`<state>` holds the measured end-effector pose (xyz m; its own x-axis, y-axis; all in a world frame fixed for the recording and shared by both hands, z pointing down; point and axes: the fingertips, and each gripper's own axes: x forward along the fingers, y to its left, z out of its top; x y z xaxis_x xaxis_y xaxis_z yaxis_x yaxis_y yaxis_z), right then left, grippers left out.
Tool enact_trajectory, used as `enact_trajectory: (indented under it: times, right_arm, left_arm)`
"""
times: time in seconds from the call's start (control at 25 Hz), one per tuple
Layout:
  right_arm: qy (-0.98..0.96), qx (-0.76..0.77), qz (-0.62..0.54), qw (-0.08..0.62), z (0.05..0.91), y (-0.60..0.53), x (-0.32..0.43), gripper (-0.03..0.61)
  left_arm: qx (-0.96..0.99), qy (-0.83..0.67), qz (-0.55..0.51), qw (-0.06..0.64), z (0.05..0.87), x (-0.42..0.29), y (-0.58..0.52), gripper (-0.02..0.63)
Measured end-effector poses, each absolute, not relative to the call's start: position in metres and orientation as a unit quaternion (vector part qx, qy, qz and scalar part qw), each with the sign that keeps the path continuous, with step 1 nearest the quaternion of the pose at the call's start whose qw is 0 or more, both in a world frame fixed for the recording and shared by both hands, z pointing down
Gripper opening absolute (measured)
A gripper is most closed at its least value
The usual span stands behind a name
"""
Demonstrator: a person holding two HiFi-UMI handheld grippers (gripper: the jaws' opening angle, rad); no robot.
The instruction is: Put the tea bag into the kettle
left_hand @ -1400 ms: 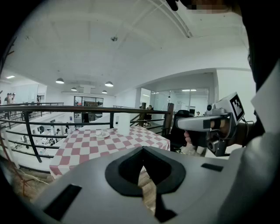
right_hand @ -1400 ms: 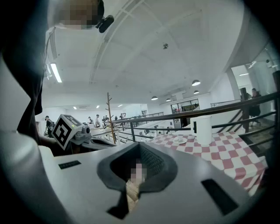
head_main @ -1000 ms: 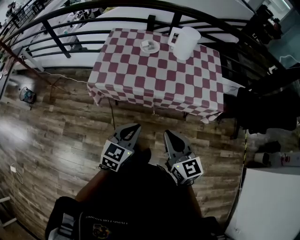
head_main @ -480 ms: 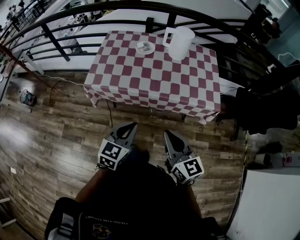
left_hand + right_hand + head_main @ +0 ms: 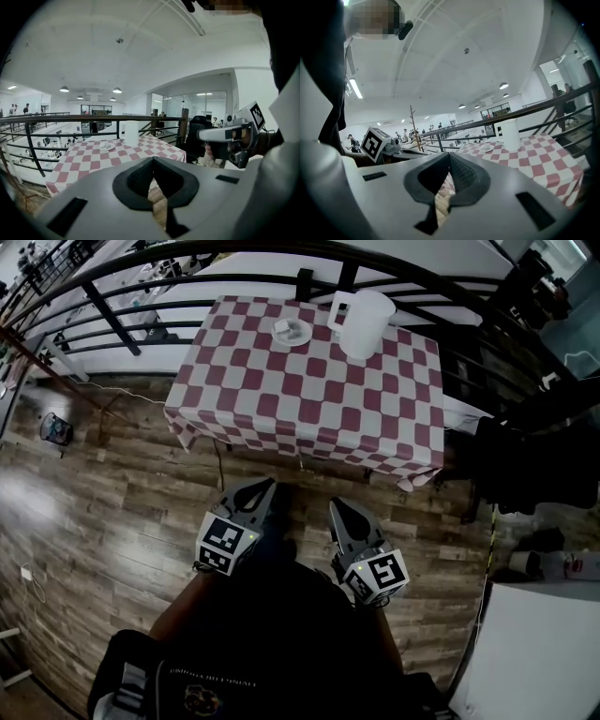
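Note:
A white kettle (image 5: 366, 322) stands at the far side of a table with a red-and-white checked cloth (image 5: 309, 399). Left of it is a small white plate (image 5: 292, 331) with a pale tea bag on it. Both grippers hang over the wooden floor, short of the table's near edge. My left gripper (image 5: 265, 484) is shut with nothing in it. My right gripper (image 5: 336, 505) is shut too, also with nothing in it. The left gripper view shows the kettle (image 5: 131, 133) and the plate (image 5: 107, 146) beyond the jaws. From the right gripper view, kettle (image 5: 509, 134) and plate (image 5: 487, 148) lie ahead to the right.
A black metal railing (image 5: 141, 296) runs behind and round the table. Dark chairs or bags (image 5: 525, 460) stand to the table's right. A white counter (image 5: 534, 643) fills the lower right. A cable (image 5: 131, 395) lies on the floor at the left.
Both grippers and the person have come a little nearer the table's near edge. Both jaws stay shut.

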<state>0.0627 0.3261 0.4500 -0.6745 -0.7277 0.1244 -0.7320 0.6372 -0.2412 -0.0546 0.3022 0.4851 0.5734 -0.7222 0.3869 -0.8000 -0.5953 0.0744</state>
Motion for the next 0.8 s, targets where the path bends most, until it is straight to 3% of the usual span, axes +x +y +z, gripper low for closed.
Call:
enact_trajectory:
  times: [0.8]
  right_arm:
    - [-0.880,0.448,0.152,0.028,0.463,0.174,0.084,0.014]
  left_arm:
    - [0.891,-0.404,0.165,0.126,0.495,-0.043,0.127,0.003]
